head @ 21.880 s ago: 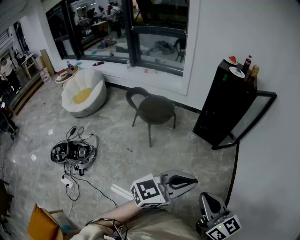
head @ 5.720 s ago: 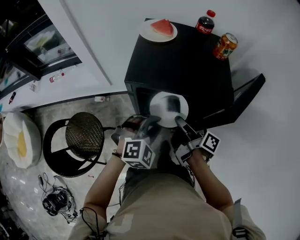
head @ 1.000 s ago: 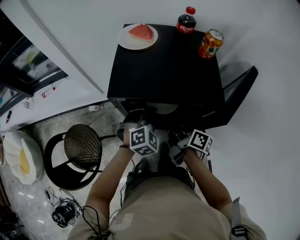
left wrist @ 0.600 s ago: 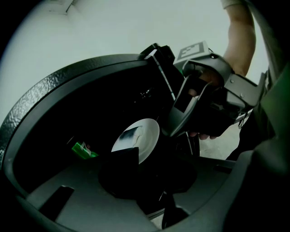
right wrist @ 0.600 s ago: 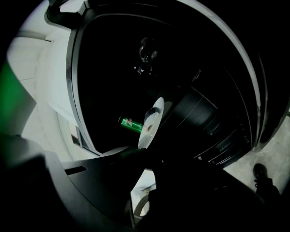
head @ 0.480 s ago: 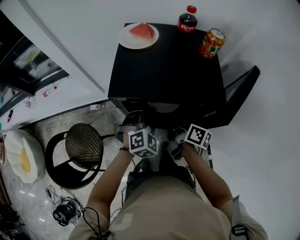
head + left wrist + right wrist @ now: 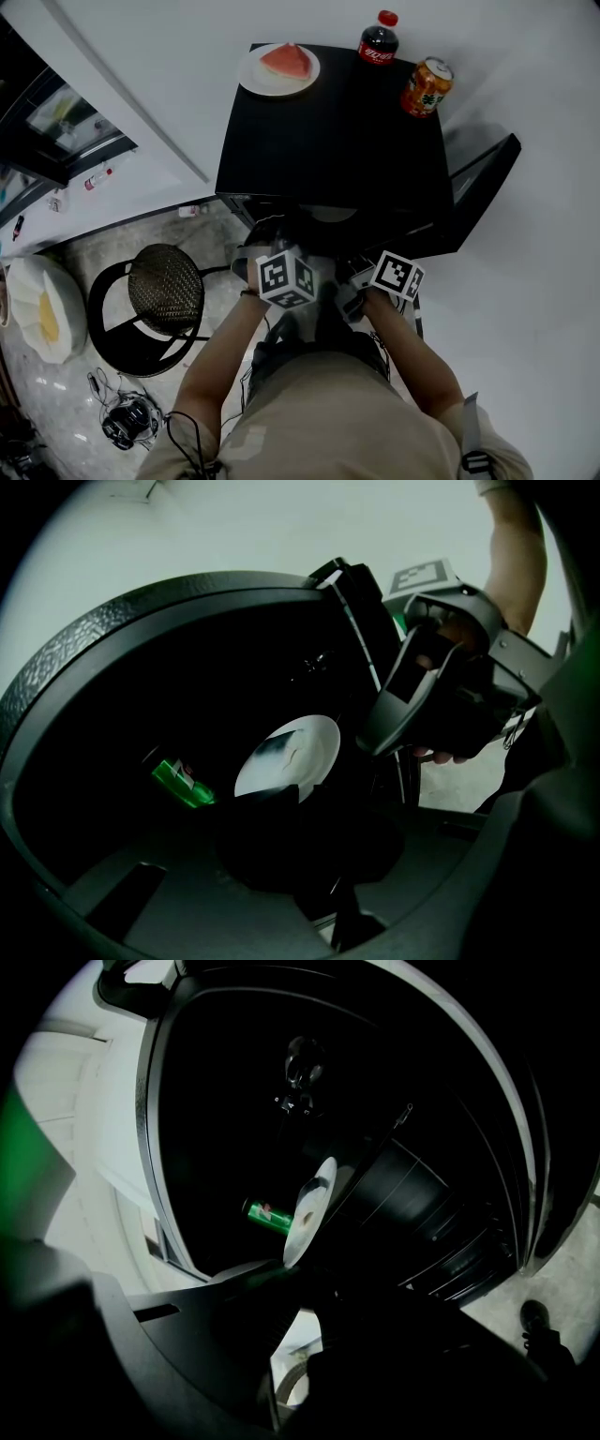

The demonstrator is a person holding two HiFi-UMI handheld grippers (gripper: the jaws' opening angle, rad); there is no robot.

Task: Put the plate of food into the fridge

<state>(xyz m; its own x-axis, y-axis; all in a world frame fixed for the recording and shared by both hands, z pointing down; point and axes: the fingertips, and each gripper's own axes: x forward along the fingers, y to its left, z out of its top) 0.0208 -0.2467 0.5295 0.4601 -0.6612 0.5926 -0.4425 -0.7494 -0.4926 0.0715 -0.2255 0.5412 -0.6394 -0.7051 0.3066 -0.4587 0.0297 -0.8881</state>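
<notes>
The plate (image 7: 286,757) sits inside the open fridge (image 7: 328,131). The jaws of the right gripper (image 7: 284,1274) are clamped on its rim, and those of the left gripper (image 7: 270,803) have just closed onto the near rim. An uneven push could tip it and spill the food, or knock the green can (image 7: 183,782).

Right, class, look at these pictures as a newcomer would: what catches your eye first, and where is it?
First the red watermelon slice, the cola bottle and the orange can, bright on top of the black fridge. Then the white plate glowing in the fridge's dark interior, with a green can to its left in the left gripper view.
</notes>
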